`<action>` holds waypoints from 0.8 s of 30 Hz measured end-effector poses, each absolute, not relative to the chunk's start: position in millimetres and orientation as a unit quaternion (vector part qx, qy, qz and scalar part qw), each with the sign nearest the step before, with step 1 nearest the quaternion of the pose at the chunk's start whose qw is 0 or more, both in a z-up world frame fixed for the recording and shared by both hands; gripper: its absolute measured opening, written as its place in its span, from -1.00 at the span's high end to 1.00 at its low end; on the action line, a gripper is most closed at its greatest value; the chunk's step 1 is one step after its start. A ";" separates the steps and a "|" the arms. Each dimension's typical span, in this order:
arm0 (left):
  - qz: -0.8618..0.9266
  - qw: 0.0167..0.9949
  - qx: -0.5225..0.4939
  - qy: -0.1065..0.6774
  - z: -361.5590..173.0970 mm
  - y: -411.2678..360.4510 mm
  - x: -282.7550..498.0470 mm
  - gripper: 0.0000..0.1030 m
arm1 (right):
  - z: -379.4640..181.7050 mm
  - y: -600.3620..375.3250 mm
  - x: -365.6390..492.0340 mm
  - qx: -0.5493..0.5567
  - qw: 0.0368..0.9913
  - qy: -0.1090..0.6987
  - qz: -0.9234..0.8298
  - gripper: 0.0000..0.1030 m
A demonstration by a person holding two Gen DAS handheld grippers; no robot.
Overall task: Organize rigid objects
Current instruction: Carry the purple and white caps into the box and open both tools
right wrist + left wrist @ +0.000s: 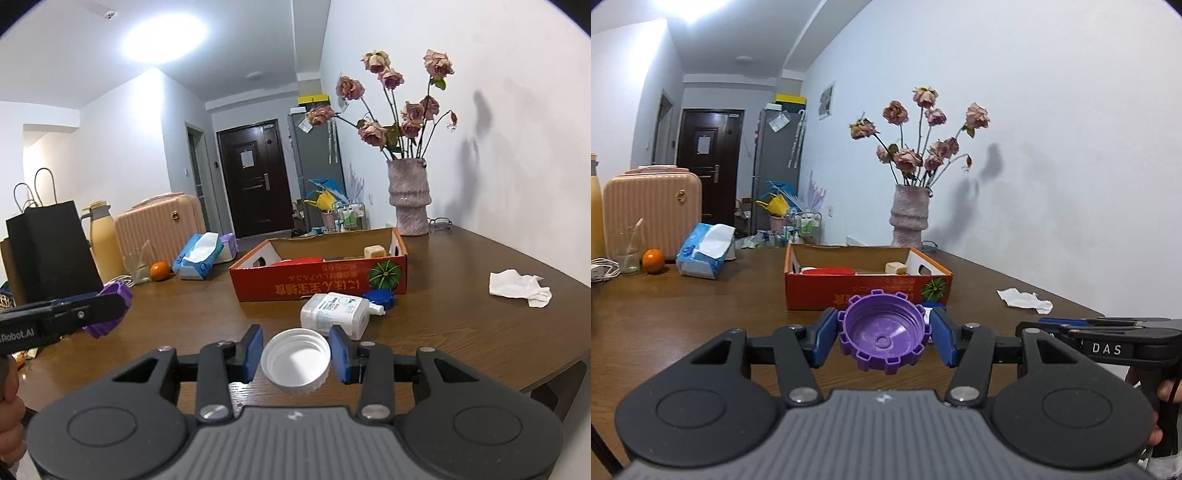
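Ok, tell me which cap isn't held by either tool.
The blue cap, lying on the table beside the white bottle; the purple and white caps are gripped.

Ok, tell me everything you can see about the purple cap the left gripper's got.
The purple cap is a round lid of what looks like hard plastic, with blocky teeth around its outer wall like a gear. Its hollow side faces the camera, showing a scuffed, whitish-streaked floor with a small raised ring in the middle. The left gripper holds it off the wooden table, blue pads pressing on opposite sides. In front of it stands the red cardboard box. Nothing else touches it.
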State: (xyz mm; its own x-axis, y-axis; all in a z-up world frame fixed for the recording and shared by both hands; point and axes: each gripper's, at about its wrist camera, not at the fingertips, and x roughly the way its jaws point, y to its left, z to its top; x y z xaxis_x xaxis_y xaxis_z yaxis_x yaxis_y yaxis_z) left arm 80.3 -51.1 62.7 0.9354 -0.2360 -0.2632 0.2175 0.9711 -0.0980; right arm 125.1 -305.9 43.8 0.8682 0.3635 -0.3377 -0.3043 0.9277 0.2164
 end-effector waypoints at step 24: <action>-0.118 0.969 -0.037 0.214 96.2 -33.3 385.5 -0.07 | 85.3 -281.0 395.1 0.038 0.944 0.217 0.246 0.25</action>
State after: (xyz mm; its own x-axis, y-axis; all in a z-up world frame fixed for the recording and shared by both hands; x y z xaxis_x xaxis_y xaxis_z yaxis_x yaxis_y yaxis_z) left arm 385.5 -33.3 96.2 0.8808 -0.2444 -0.4055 0.2126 0.9694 -0.1224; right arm 395.1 -281.0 85.3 0.7844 0.4819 -0.3904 -0.4485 0.8756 0.1795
